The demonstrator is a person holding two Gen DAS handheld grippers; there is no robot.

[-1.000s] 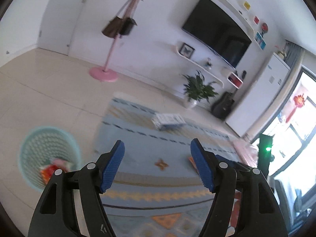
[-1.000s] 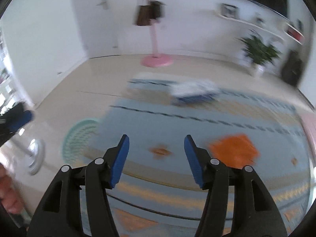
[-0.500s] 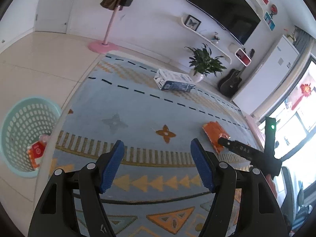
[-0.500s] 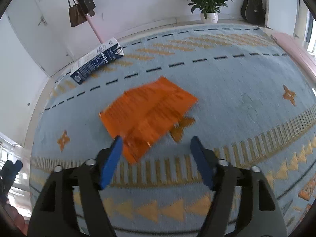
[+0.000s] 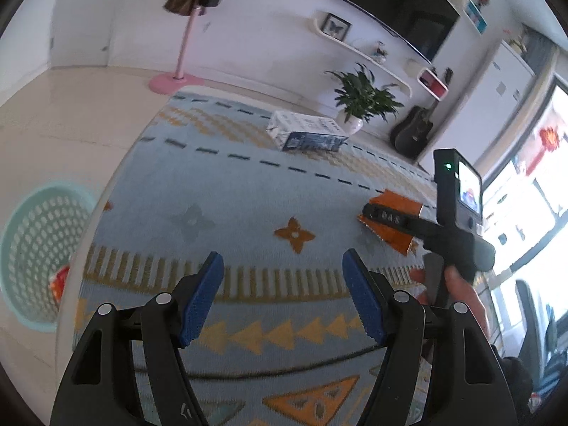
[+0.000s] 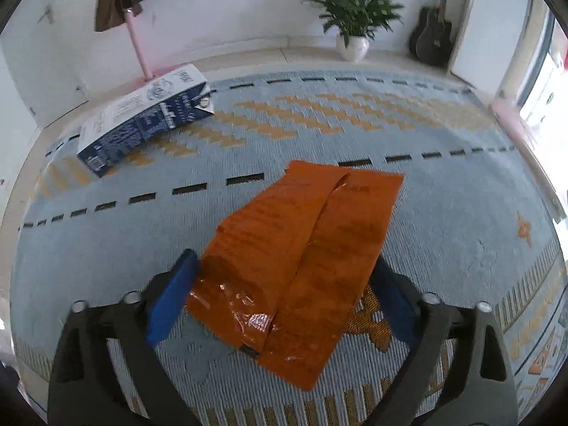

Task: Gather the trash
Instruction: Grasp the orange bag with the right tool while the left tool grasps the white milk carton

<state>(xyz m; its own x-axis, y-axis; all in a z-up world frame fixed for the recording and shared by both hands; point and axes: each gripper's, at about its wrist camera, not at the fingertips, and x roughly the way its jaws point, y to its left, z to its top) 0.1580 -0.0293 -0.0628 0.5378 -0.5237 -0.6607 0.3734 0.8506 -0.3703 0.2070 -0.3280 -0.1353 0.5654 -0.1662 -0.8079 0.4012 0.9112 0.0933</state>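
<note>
An orange foil wrapper lies flat on the blue patterned rug. My right gripper is open and low over it, one blue finger at each side of the wrapper's near end. The left wrist view shows the wrapper with the right gripper's finger across it. A blue and white carton lies on the rug further back, also in the left wrist view. My left gripper is open and empty above the rug. A teal basket with some red trash inside stands on the floor to the left.
A pink coat stand stands by the far wall. A potted plant and a guitar stand at the back right. Tiled floor borders the rug on the left.
My right gripper has dropped closer to the orange wrapper, so its fingers now straddle it. My left gripper has held its height and turned slightly; the basket has slid toward the left edge.
</note>
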